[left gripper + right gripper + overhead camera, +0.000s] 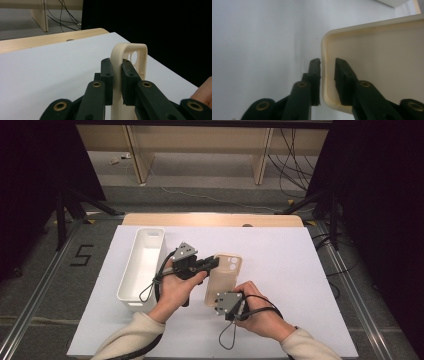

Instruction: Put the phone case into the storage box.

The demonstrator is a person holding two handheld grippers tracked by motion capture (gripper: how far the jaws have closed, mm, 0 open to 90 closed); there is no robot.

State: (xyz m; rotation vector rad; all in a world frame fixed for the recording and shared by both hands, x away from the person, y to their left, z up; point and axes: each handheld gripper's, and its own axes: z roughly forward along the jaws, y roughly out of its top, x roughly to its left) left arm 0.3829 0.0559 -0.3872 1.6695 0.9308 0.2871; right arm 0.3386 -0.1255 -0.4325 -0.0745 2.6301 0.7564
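Note:
A cream phone case [226, 272] lies over the middle of the white table sheet [285, 265], camera cutout at its far end. My left gripper [213, 263] comes in from the left and is shut on the case's side rim. In the left gripper view its pads [108, 75] press both sides of that rim, with the phone case [130, 50] rising beyond them. My right gripper [226, 301] sits at the case's near end. In the right gripper view, the right gripper [327, 66] straddles the phone case [382, 62] at its corner rim, with a gap on the inner side.
A long white bin [131, 270] stands to the left of the case, lengthwise away from me, and its corner [397, 2] peeks into the right gripper view. Cables trail from both grippers. The wooden table edge [210, 219] and floor cables lie beyond.

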